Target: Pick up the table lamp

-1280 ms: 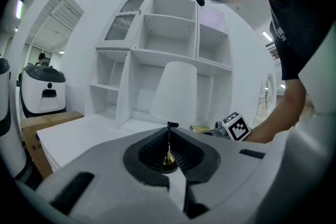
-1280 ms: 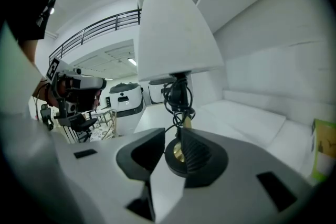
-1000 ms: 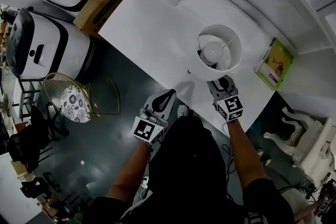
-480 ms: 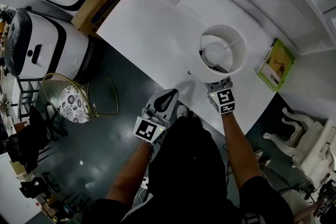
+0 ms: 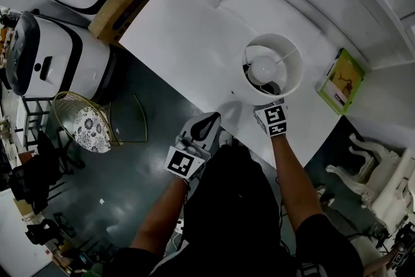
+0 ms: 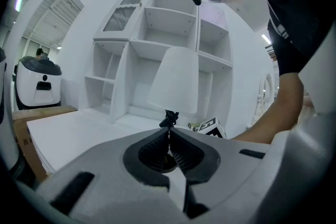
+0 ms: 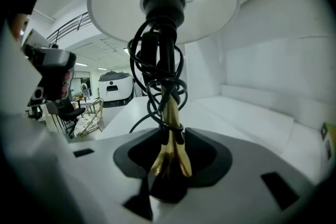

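The table lamp (image 5: 290, 72) stands on the white table (image 5: 188, 42), seen from above as a round white shade with the bulb (image 5: 262, 65) inside. My right gripper (image 5: 270, 100) reaches under the shade's near edge. In the right gripper view its jaws (image 7: 169, 150) are shut on the lamp's brass stem (image 7: 171, 115), which has a black cord (image 7: 157, 68) wound round it below the shade (image 7: 210, 2). My left gripper (image 5: 209, 119) hangs off the table's near edge, shut (image 6: 169, 131) with nothing in it. The lamp shade (image 6: 176, 81) shows beyond it.
A green book (image 5: 342, 80) lies right of the lamp. White shelving (image 6: 157, 39) rises behind the table. Two white machines (image 5: 52, 65), a cardboard box (image 5: 126, 0) and a gold wire chair (image 5: 91, 123) stand on the left, a white chair (image 5: 373, 162) on the right.
My right gripper has moved forward under the lamp shade to the stem. The left gripper has stayed where it was.
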Demonstrator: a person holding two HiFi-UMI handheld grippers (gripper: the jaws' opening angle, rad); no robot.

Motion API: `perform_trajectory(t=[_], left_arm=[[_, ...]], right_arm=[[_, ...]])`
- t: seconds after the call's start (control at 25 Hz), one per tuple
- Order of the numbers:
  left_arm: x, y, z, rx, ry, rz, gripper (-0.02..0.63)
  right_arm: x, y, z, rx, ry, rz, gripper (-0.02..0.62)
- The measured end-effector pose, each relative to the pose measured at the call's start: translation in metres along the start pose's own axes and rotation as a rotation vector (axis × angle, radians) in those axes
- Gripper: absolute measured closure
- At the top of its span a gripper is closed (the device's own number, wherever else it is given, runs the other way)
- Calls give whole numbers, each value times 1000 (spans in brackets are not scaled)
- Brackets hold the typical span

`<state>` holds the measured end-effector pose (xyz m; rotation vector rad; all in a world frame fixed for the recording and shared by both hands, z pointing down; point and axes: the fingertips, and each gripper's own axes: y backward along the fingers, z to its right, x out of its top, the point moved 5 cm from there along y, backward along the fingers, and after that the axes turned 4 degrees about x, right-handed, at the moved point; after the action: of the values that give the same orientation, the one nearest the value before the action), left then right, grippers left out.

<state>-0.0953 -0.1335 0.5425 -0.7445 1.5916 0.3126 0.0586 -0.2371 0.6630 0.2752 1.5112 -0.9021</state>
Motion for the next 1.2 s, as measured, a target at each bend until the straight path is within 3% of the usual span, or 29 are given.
perform_trajectory(t=[0.44, 0.68, 1.2], left_arm=[[-4, -6, -6, 8, 10, -15, 587], [-2, -16, -1, -13, 9, -7, 586], [-1, -10, -3, -2, 0, -19, 586]], right_arm=[[-5, -13, 3, 27, -3, 8, 460], [-7, -17, 4, 7, -24, -63, 440], [1, -14, 3, 4, -7, -37, 442]])
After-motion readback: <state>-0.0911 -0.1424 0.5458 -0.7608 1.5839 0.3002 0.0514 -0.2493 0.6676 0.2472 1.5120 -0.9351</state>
